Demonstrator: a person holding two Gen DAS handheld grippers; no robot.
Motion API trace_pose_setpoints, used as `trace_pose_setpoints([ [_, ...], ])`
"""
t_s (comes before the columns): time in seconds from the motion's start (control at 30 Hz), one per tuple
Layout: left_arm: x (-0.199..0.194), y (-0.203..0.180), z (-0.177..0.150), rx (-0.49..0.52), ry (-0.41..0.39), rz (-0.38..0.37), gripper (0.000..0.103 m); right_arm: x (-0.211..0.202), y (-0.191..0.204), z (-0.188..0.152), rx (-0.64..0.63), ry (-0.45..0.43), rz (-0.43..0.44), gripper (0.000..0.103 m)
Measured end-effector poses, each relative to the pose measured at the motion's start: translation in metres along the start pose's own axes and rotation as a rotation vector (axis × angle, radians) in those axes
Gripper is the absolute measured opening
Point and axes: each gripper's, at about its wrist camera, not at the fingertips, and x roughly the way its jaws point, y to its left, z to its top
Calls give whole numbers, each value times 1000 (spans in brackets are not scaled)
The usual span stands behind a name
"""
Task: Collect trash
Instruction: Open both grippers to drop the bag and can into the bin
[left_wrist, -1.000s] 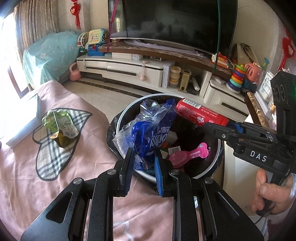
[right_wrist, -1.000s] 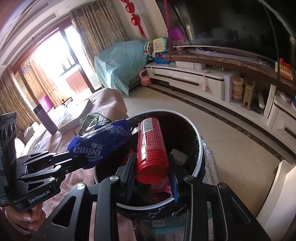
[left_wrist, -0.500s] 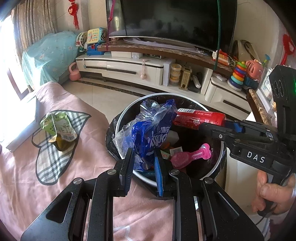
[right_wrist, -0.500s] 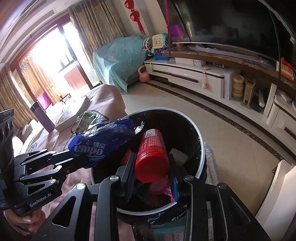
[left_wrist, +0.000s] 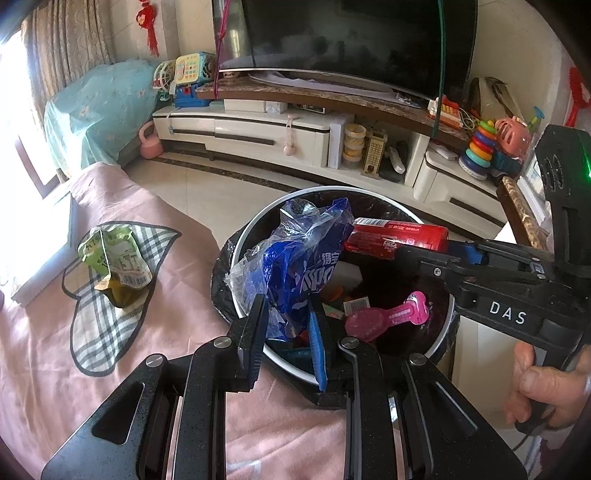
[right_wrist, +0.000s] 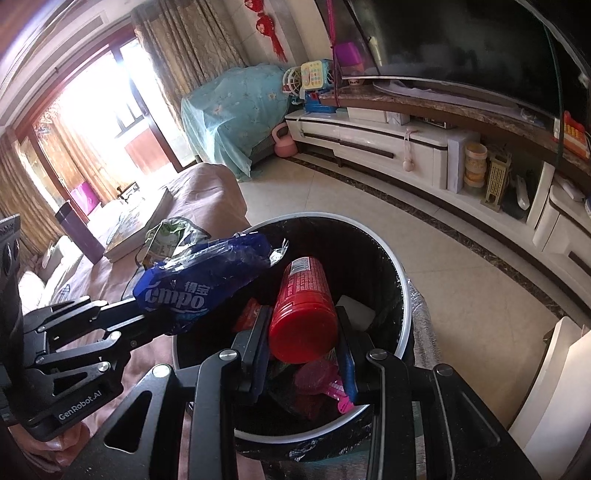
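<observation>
Both items are over the black bin (left_wrist: 439, 343), neither dropped yet.

Risks, largest first:
- Bin sits hard against the pink-covered surface (left_wrist: 55, 332), and my left tool (left_wrist: 287, 326) hangs right at the near rim. The blue plastic wrapper (left_wrist: 299, 258) clenched in it is light and crumpled; released here, I judge it may catch the rim and slide onto the cloth.
- My right tool (right_wrist: 301, 343) is clamped on the red can (right_wrist: 303, 306), bottom toward the camera, above the bin's middle. A drop looks safe, though it could bounce off the pink item (left_wrist: 388, 317) already inside.
- The two tools are close together; can and wrapper nearly touch, so one release could nudge the other.

Hard to see:
- Bin depth and fill level: liner is dark.
- Green pouch (left_wrist: 114, 266) lies on a checked mat, uncollected; contents unclear.
- Wrapper hides the left tool's pad contact.
</observation>
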Motion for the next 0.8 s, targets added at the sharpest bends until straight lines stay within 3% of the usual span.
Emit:
trace_pose_setpoints([
  [0.13, 2, -1, 2, 6, 5, 8, 23, 2, -1, 3, 9, 4, 7, 33],
  [0.17, 2, -2, 2, 7, 9, 9, 29, 2, -2, 3, 19, 2, 16, 34],
  [0.27, -5, 1, -2, -6, 1, 35, 67, -3, -4, 3, 44, -13, 26, 43],
  [0.3, -8, 4, -4, -13, -7, 41, 71, -7, -4, 2, 48, -25, 25, 47],
  [0.47, -31, 21, -18, -67, -37, 40, 76, -27, 2, -7, 64, -72, 37, 62],
  [0.63, -63, 37, -41, -137, -82, 49, 80, -51, 11, -19, 89, -127, 44, 90],
  [0.73, -87, 44, -58, -180, -131, 58, 84, -71, 20, -35, 129, -170, 49, 100],
  [0.8, -104, 47, -72, -206, -166, 57, 86, -81, 26, -43, 137, -192, 47, 101],
])
